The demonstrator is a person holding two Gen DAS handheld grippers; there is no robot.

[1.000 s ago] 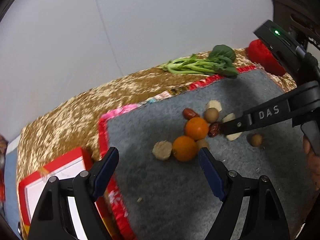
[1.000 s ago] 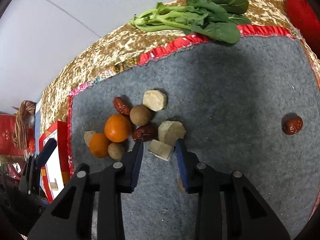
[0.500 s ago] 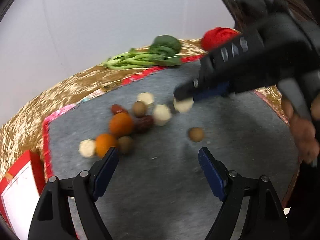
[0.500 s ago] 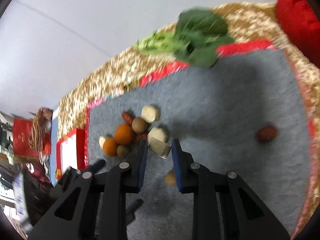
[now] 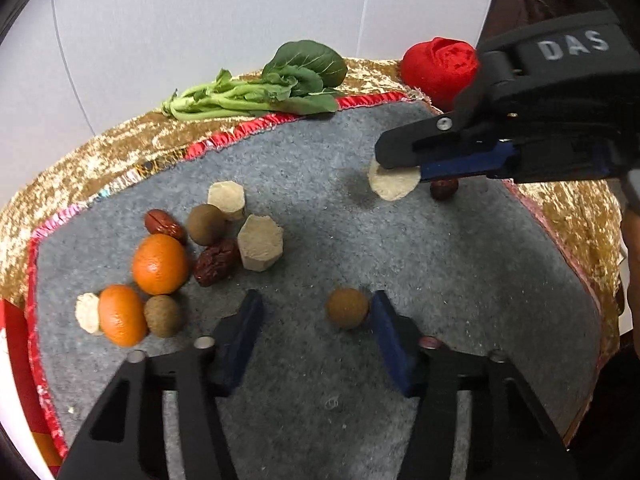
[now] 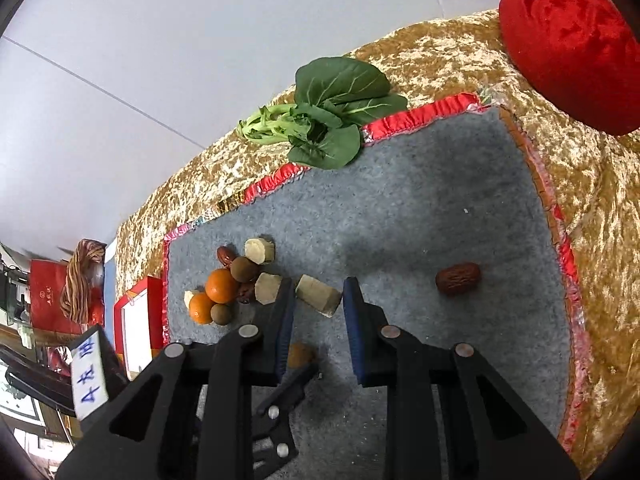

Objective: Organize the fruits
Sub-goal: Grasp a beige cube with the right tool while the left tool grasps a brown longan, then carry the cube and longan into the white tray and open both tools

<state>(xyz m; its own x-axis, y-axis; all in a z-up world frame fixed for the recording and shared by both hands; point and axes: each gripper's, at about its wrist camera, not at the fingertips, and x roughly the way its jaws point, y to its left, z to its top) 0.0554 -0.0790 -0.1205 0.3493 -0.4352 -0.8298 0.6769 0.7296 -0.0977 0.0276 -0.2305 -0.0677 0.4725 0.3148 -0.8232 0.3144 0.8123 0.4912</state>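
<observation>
Grey felt mat (image 5: 460, 264) fills the middle of both views, edged in red and lying on a gold cloth (image 5: 120, 152). At centre left of the left wrist view sits a cluster: two oranges (image 5: 160, 264), red dates (image 5: 216, 262), brown round fruits (image 5: 206, 224) and pale cut chunks (image 5: 261, 242), all touching or just beside one another. The left gripper (image 5: 316, 320) is spread wide at the bottom of that view, one lone brown ball (image 5: 347, 308) between its fingers, touching the right one. The right gripper (image 6: 318, 300), lower centre of its own view, pinches a pale chunk (image 6: 319, 300) between its blue pads; in the left view this chunk (image 5: 394, 184) hangs at upper right, just beside a single date (image 5: 444, 189). Greens (image 5: 276, 84) lie at the mat's far edge, top centre. A red cloth bundle (image 6: 568, 48) sits in the upper right corner.
</observation>
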